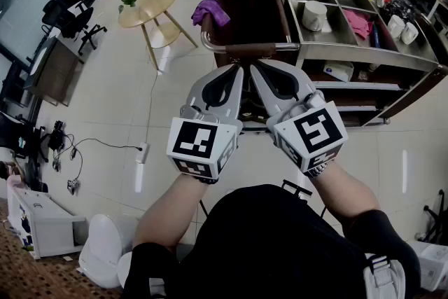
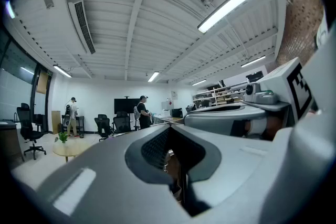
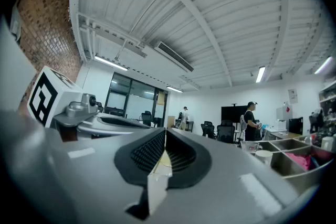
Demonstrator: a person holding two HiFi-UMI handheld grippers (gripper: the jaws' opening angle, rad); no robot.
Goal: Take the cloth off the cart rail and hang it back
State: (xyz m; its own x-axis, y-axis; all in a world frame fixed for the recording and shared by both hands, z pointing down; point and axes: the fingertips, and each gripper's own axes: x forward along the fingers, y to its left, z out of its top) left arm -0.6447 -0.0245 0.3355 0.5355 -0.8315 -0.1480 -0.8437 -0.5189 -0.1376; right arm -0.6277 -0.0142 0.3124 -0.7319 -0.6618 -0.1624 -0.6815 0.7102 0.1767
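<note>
Ahead of the left gripper (image 1: pixel 236 68) and a little to its left, the purple cloth (image 1: pixel 210 12) hangs bunched over the far corner of the cart rail (image 1: pixel 241 49), folds drooping outward, with no clear long axis. That gripper and the right gripper (image 1: pixel 258 67) are both closed tight on nothing, side by side, tips just short of the rail's near bar. The steel cart (image 1: pixel 364 52) stands on a pale floor (image 1: pixel 105 115) in an open office, with a round wooden table (image 1: pixel 147 7) farther left.

You're standing in an open-plan office that doubles as a lab. Swivel chairs (image 1: pixel 70 19) sit at the head view's upper left, with a round wooden table (image 1: pixel 148 5) beside them. The left gripper view shows a wall screen (image 2: pixel 126 106) at centre left, stocked shelves (image 2: pixel 220 94) to its right and strip lights (image 2: pixel 226 8) overhead.
</note>
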